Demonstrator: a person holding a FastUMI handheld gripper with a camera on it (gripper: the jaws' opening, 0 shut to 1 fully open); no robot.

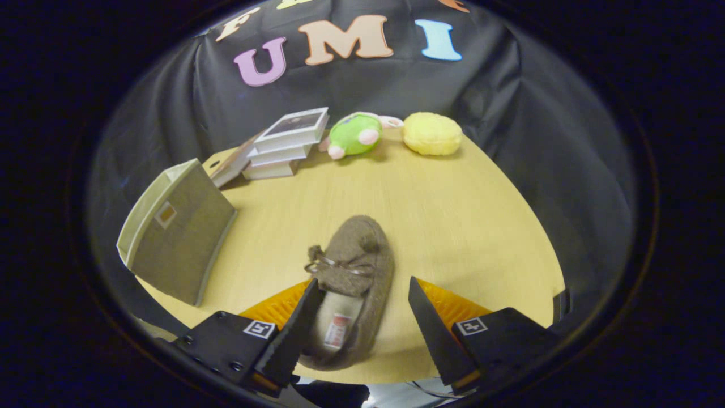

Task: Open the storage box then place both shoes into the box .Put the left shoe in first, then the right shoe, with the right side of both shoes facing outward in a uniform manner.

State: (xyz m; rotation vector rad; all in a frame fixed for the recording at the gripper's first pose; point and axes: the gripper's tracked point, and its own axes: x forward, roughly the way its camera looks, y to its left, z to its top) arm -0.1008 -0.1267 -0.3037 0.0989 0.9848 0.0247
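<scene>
A brown felt shoe [357,266] with a small bow lies on the wooden table [453,209], toe pointing away from me. Its heel end and lined opening sit between my fingers. My gripper [362,292] is open: the left finger [300,323] is close against the shoe's left side, and the right finger [433,328] stands apart from it with bare table between. The grey fabric storage box [178,235] stands to the left beyond the fingers, tilted, its open top [150,198] showing a pale lining.
A stack of white books [286,144] lies at the far edge beyond the box. A green plush toy [354,135] and a yellow plush [431,134] sit at the back. The table's rounded edge [544,249] runs close on the right.
</scene>
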